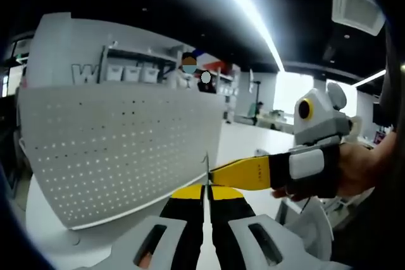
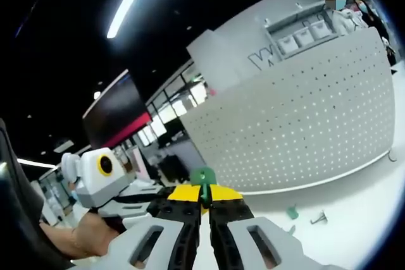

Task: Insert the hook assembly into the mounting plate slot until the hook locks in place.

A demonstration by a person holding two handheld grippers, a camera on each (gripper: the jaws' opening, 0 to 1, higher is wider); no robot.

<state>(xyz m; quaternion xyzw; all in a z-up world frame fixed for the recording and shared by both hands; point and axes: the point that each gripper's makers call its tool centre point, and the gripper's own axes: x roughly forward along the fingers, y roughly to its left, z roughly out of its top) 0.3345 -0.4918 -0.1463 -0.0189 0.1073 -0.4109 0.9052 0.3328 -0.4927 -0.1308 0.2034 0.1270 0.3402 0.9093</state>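
Open office or showroom — strip lights [image 1: 253, 17], lettered wall [image 2: 266, 58].

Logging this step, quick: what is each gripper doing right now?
Left gripper: shut on a thin metal hook.
Right gripper: shut on a green piece.

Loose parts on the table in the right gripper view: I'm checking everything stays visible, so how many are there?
2: a small green piece and a small metal hook just beside it, both on the white table before the pegboard. More may be hidden behind the jaws.
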